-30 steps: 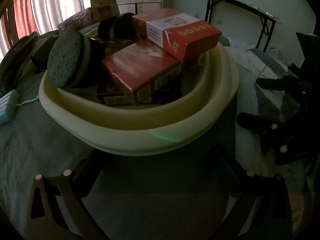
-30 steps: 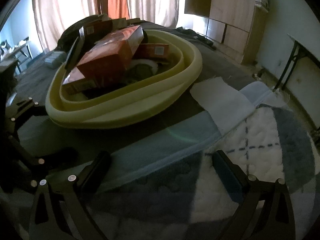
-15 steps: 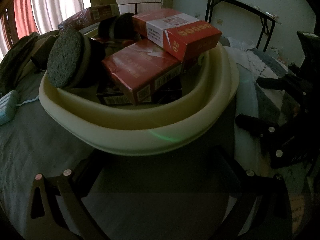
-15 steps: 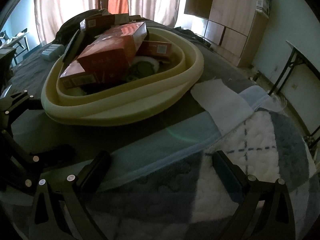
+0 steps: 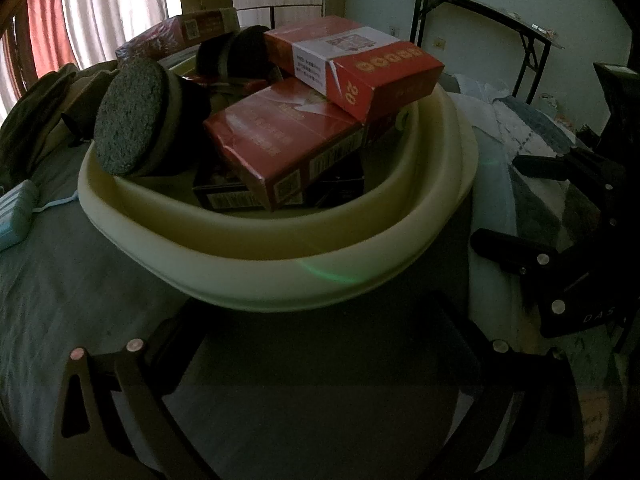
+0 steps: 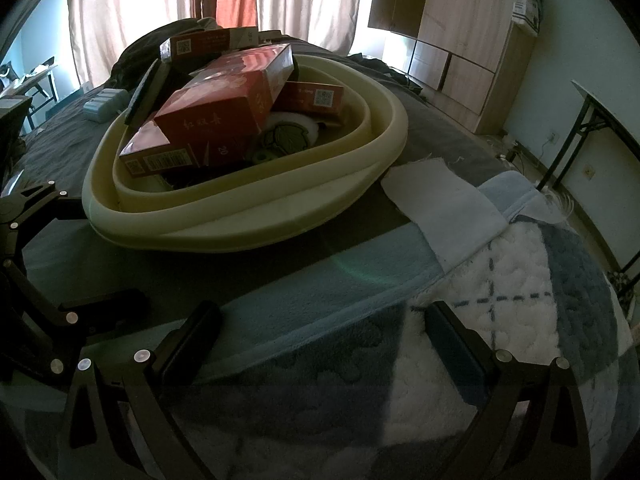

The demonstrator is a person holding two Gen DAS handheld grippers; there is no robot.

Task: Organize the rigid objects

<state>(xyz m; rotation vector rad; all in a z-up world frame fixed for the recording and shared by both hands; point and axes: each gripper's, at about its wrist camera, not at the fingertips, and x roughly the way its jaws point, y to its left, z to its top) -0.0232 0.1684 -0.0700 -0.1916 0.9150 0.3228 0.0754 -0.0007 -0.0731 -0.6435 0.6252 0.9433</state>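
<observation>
A cream basin (image 5: 280, 268) (image 6: 248, 224) stands on the bed. It holds several red boxes (image 5: 280, 148) (image 6: 228, 100) and a round scouring pad (image 5: 130, 124); a green-patterned round item (image 6: 286, 136) lies under the boxes. My left gripper (image 5: 316, 324) is open and empty, just in front of the basin's near rim. My right gripper (image 6: 320, 324) is open and empty over the blanket, short of the basin. Each gripper shows in the other's view: the right one (image 5: 560, 216) and the left one (image 6: 52, 256).
A patterned blue-and-white blanket (image 6: 500, 312) covers the bed's right part, grey sheet (image 5: 60, 280) the left. A small light-blue item (image 5: 16, 212) lies left of the basin. A folding table (image 5: 500, 12) and a wooden wardrobe (image 6: 460, 32) stand beyond the bed.
The right gripper has moved slightly, so the basin sits a little higher and farther in its view. The left gripper has held still. Both stay open.
</observation>
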